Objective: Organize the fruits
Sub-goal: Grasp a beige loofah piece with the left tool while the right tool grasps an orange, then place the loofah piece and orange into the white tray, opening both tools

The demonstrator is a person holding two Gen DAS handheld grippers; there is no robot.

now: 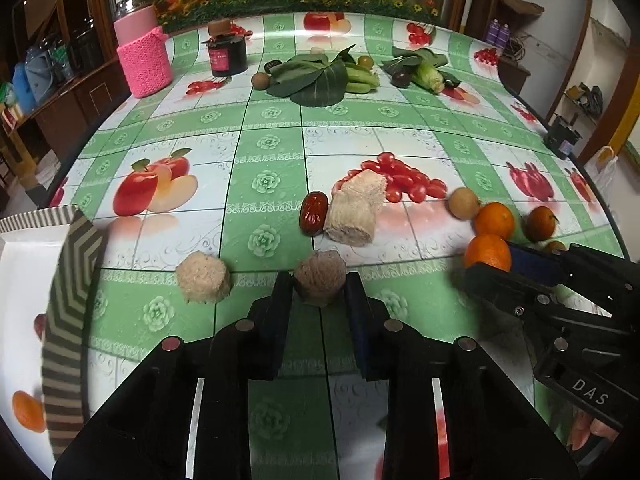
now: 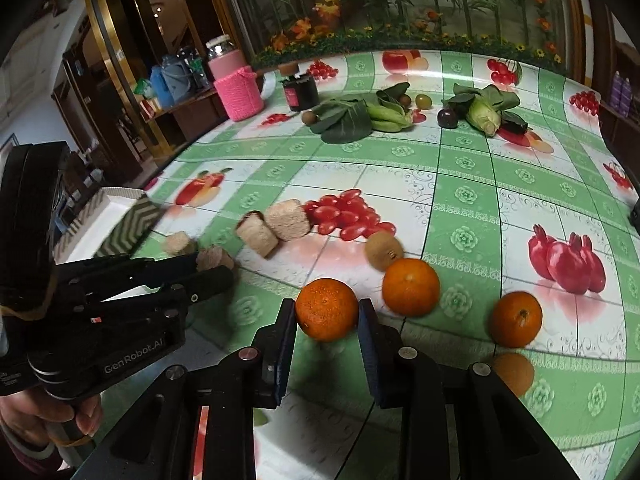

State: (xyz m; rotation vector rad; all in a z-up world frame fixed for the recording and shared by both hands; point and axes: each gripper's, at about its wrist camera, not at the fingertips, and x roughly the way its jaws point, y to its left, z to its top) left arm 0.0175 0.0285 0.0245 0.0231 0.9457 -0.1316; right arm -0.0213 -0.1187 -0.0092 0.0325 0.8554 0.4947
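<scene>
- The left hand-held gripper (image 1: 320, 280) is being kept closed on a fibrous beige chunk (image 1: 320, 280), its dark pads pressing the chunk's two sides just above the tabletop (image 1: 264, 152).
- The right hand-held gripper (image 2: 327, 307) is being held around a pebbled, round orange (image 2: 327, 308); both blue pads are touching the peel, and the orange is resting on the glossy cloth.
- A second fibrous chunk (image 1: 203, 282) is lying just left of the gripped one, with two longer cylindrical pieces (image 1: 354, 210) farther out, a wrinkled red date (image 1: 314, 213) touching the nearer one.
- Two more oranges (image 2: 411, 286) (image 2: 516, 318) are sitting to the right of the held one, a fuzzy brown kiwi (image 2: 383, 249) just behind them.
- A white box with a zigzag-striped rim (image 1: 68, 264) is standing open at the left tabletop edge, holding an orange (image 1: 27, 410).
- The middle of the green-checked, fruit-printed cloth is being left bare between the near fruit and the far leafy greens (image 1: 316, 76).
- A pink knitted jar cover (image 1: 145, 64) and a dark canister (image 1: 229, 55) are standing near the far edge.
</scene>
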